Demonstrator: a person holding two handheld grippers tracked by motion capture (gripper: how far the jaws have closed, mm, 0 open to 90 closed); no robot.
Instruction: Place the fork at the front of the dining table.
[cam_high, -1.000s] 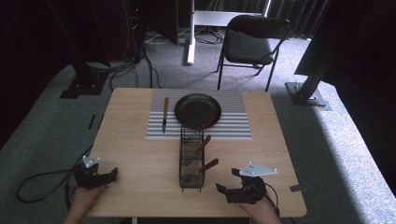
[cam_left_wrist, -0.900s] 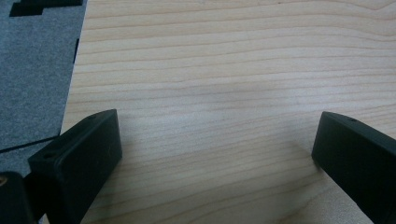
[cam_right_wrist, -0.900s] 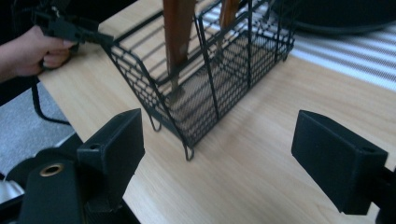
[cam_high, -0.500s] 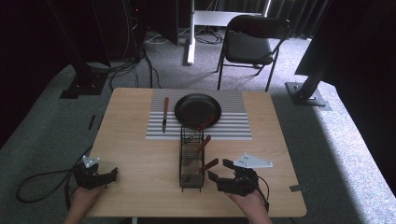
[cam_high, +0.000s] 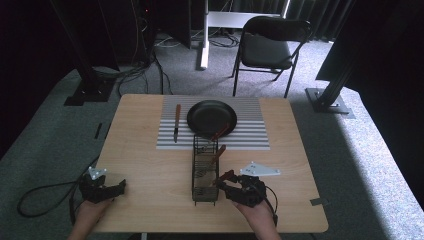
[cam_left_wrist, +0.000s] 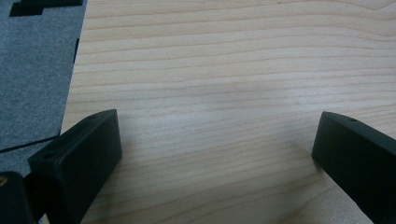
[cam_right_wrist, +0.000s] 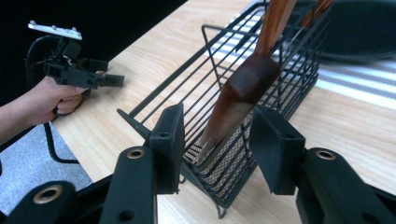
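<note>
The right tool, jaws wide, has slid left to the rack, framing a wooden handle, likely to grasp it; the left tool rests wide on the counter.

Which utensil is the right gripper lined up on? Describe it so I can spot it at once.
Start at the striped mat with the black pan; the wire basket stands just in front of it. Three wooden handles lean out of its right side. The one you want is nearest the right gripper, the lowest, its dark end between the open jaws.
</note>
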